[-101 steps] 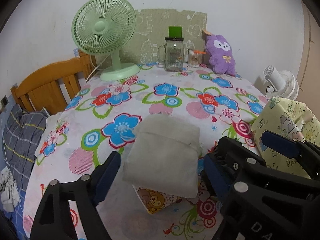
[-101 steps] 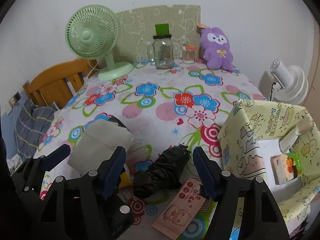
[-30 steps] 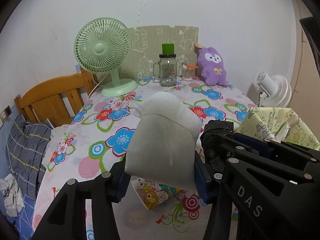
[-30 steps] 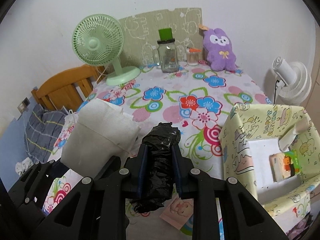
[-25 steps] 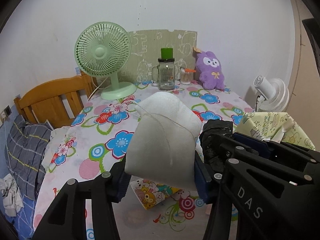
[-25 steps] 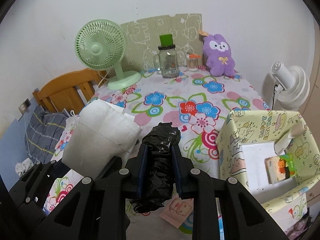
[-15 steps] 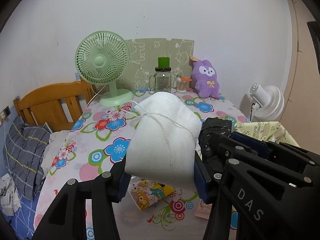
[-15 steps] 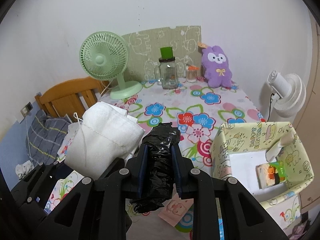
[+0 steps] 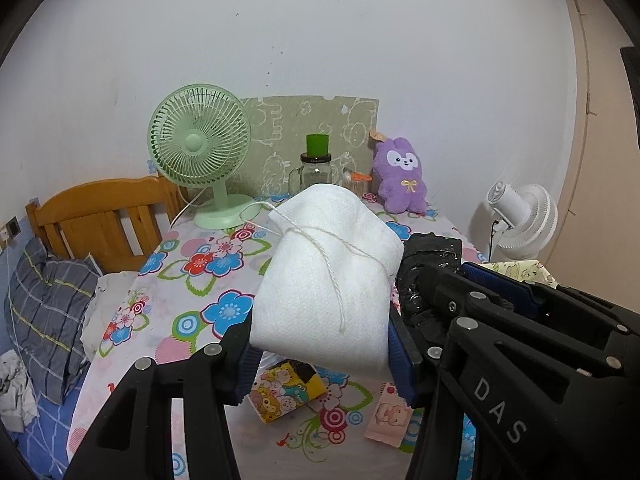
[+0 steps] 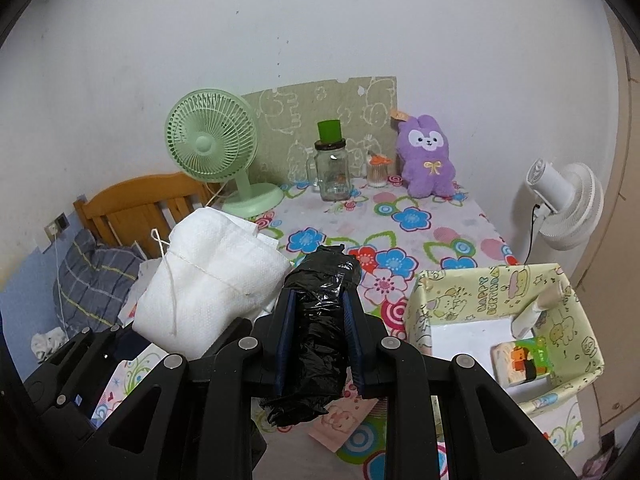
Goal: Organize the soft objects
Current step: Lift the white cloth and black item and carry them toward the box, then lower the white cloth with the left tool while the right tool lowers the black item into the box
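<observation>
The left gripper (image 9: 320, 360) is clamped on a white drawstring pouch (image 9: 326, 284), and the right gripper (image 10: 318, 344) is clamped on a crumpled black plastic bundle (image 10: 316, 328). Both loads hang in the air above the bench (image 10: 452, 240), side by side and almost touching.

The landmark is the yellow cartoon-print box (image 10: 496, 292), which stands open at the bench's right edge. The bundle sits just to the left of the box and higher than its rim; the pouch is further left, beyond the bundle. Inside the box, a small colourful packet (image 10: 520, 364) lies toward the right wall, so the bare white floor toward the left wall looks like the best landing spot.

The step in hand appears to be carrying both soft things to the box. To do it well, take the bundle first, since it is nearer: bring it over the left wall, lower it below the rim, then release. Keep the pouch back while that happens, so the two grippers do not collide over the opening. Watch the pouch's loose string (image 9: 332, 276), which could catch on the rim.
</observation>
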Demonstrator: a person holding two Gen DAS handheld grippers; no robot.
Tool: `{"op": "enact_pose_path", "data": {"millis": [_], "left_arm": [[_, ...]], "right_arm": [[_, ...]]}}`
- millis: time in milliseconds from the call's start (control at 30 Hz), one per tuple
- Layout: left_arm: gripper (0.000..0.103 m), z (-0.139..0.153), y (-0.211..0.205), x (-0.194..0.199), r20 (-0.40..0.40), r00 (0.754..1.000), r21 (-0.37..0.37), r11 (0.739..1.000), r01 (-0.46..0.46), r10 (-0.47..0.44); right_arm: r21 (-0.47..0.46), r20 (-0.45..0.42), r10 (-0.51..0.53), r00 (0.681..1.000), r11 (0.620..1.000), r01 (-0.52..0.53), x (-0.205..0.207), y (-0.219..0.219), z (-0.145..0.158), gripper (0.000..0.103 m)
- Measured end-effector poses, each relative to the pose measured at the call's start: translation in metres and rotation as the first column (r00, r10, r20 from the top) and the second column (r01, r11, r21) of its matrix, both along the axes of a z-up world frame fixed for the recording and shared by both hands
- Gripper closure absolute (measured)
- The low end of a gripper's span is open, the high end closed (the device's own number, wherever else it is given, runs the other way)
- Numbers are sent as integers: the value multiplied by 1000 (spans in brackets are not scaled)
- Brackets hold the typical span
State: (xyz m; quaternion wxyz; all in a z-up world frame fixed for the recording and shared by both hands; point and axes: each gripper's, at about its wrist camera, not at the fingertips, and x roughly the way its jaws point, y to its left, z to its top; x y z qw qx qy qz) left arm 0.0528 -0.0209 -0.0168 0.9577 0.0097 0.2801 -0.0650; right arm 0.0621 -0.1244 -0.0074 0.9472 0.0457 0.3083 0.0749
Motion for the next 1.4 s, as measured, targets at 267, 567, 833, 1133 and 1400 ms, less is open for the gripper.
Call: {"op": "enact_pose_path", "data": {"millis": [267, 567, 833, 1133, 1400], "left_arm": [[47, 6, -13, 0, 15, 1000, -6, 1000, 11, -11], [47, 13, -33, 2, 29, 999, -14, 999, 32, -32], [47, 14, -51, 6, 36, 998, -21, 998, 53, -52], [47, 12, -75, 11, 31, 995, -32, 994, 101, -100], [47, 9, -100, 15, 28, 990, -38, 990, 138, -137]], "right_arm": [[-5, 24, -11, 1000, 1000, 11, -5, -13, 8, 76], [-8, 47, -32, 998, 999, 33, -7, -30, 15, 76], [-12, 63, -56, 996, 998, 57, -7, -48, 18, 76], [-12, 72, -98, 993, 995, 99, -6, -75, 16, 76], [-11, 75, -137, 988, 990, 138, -5, -97, 12, 76]]}}
